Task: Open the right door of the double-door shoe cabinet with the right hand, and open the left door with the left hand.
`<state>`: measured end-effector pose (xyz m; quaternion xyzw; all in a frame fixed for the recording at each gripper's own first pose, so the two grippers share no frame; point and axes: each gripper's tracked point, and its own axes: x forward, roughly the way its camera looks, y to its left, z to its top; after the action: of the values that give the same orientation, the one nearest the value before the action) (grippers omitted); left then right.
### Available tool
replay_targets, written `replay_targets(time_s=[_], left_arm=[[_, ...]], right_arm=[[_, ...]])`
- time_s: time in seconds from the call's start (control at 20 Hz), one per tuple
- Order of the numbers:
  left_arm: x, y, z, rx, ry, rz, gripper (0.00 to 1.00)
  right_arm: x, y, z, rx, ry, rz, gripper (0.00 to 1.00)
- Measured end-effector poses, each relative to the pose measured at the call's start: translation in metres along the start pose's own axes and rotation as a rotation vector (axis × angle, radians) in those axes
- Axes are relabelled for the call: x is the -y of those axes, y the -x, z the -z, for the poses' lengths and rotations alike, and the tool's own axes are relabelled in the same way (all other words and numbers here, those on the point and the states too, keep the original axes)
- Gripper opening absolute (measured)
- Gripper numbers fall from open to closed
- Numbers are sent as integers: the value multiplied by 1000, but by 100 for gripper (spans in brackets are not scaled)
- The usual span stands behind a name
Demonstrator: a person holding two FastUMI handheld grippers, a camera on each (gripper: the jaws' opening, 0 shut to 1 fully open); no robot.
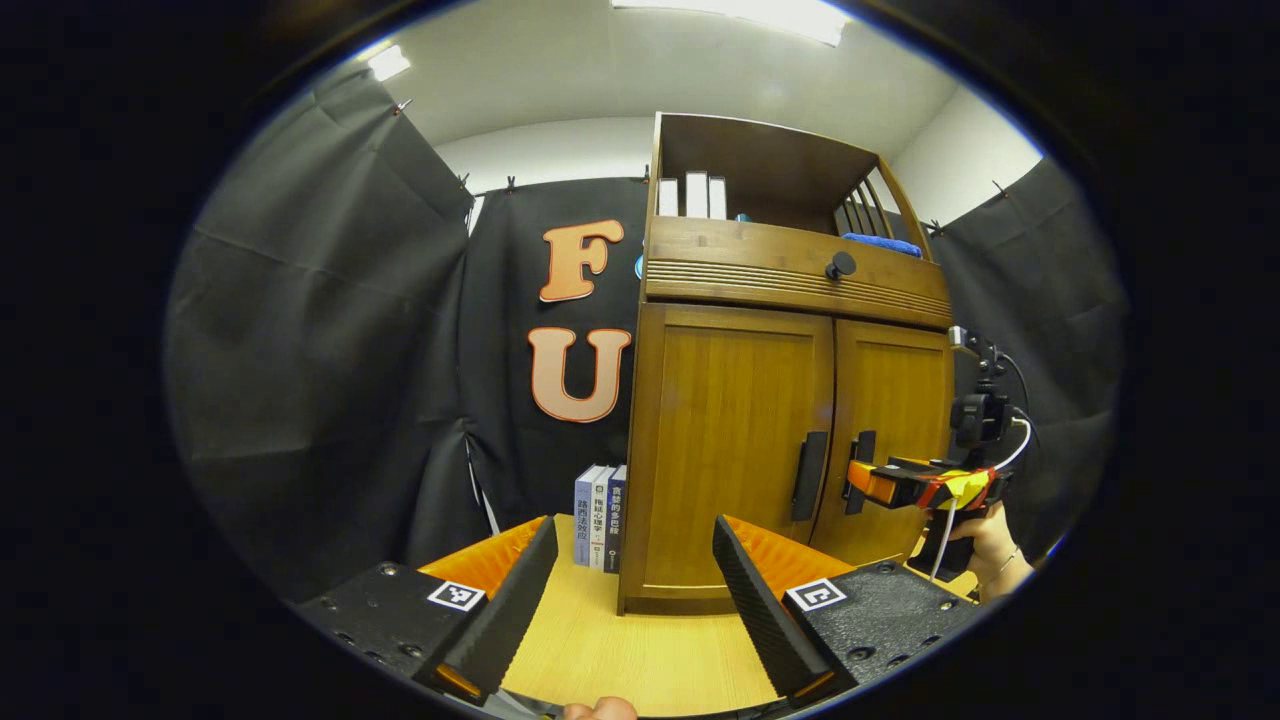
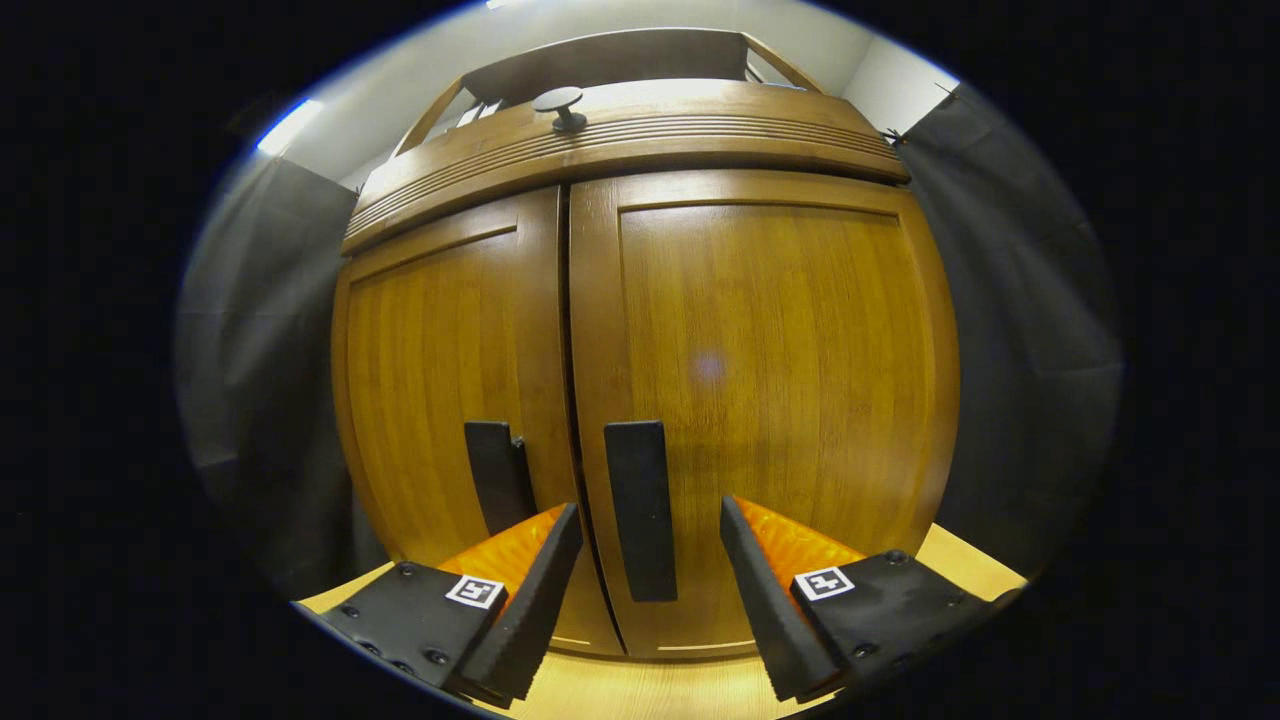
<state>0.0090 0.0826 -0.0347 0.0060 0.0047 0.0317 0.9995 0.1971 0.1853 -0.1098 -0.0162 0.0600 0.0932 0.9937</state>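
Note:
The wooden shoe cabinet [image 1: 740,440] stands on a light table with both doors closed. In the right gripper view the right door [image 2: 770,380] has a dark vertical handle [image 2: 640,510], which stands between the open fingers of my right gripper [image 2: 648,545], untouched on either side. The left door [image 2: 440,380] carries its own dark handle [image 2: 495,475]. In the left gripper view my left gripper [image 1: 633,555] is open and well back from the cabinet, with nothing between its fingers. Farther off there, the right gripper [image 1: 868,480] reaches the right door's handle [image 1: 858,470], held by a hand [image 1: 990,550].
Several books [image 1: 600,515] stand against the cabinet's left side on the table [image 1: 640,650]. A drawer with a round knob [image 1: 840,265] and an open shelf holding white binders [image 1: 692,195] and a blue cloth [image 1: 880,243] sit above the doors. Black cloth walls surround the booth.

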Motion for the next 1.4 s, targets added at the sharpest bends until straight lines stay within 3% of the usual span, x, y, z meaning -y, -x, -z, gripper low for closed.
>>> replay_targets(time_s=[0.1, 0.25, 0.4, 0.45, 0.65, 0.8, 1.1, 1.4], left_arm=[[-2, -3, 5, -9, 3, 0, 94], [-3, -5, 9, -13, 10, -1, 94], [-6, -9, 10, -10, 7, -7, 94], [-6, -9, 11, -10, 4, -9, 92], [-5, -11, 16, -19, 8, -5, 92], [-6, -8, 17, -25, 12, -13, 92], [-8, 10, 13, -17, 5, -30, 95], [-8, 34, 1, 6, -11, -47, 92]], right_arm=[[0, -8, 6, -16, 4, 8, 79], [-1, -17, 13, -38, -4, 5, 60], [-1, -22, 13, -39, 9, 5, 64], [-2, -23, 14, -37, 6, 2, 70], [-3, -23, 17, -38, 18, 9, 36], [-1, -24, 18, -28, 41, 23, 45], [3, 3, 20, -36, 67, 22, 32], [12, 39, 20, -33, 53, -9, 27]])
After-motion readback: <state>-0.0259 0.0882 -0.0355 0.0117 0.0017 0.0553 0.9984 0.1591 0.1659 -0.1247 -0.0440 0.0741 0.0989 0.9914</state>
